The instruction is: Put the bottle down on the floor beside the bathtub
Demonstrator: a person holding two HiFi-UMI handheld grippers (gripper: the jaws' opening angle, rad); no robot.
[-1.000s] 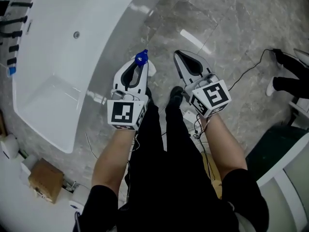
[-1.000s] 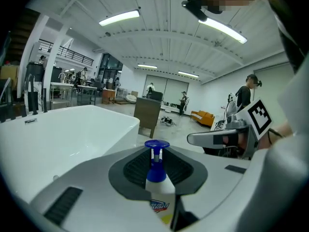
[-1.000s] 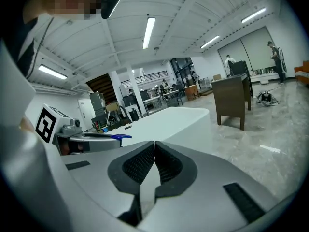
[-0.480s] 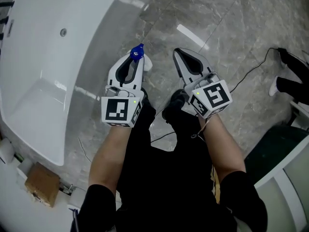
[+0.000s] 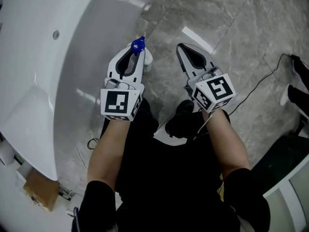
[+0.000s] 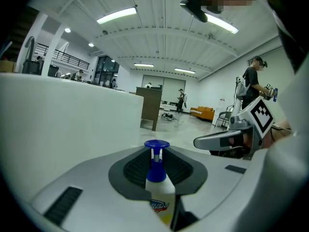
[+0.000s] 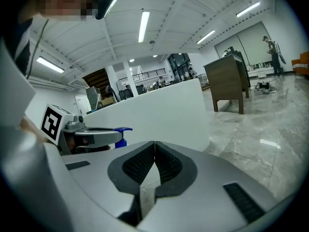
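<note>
Glossy grey marble floor (image 5: 231,42), ceiling strip lights (image 6: 116,15)

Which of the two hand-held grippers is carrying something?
The left hand-held gripper, clamped on the blue-capped bottle; the right hand-held gripper is shut on nothing.

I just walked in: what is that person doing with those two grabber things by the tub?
A person holds a hand-held gripper in each hand beside a white bathtub. The left hand-held gripper is shut on a white bottle with a blue cap, close to the tub's side. I can't tell if the bottle touches the grey floor yet. The right hand-held gripper is shut and empty.
</note>
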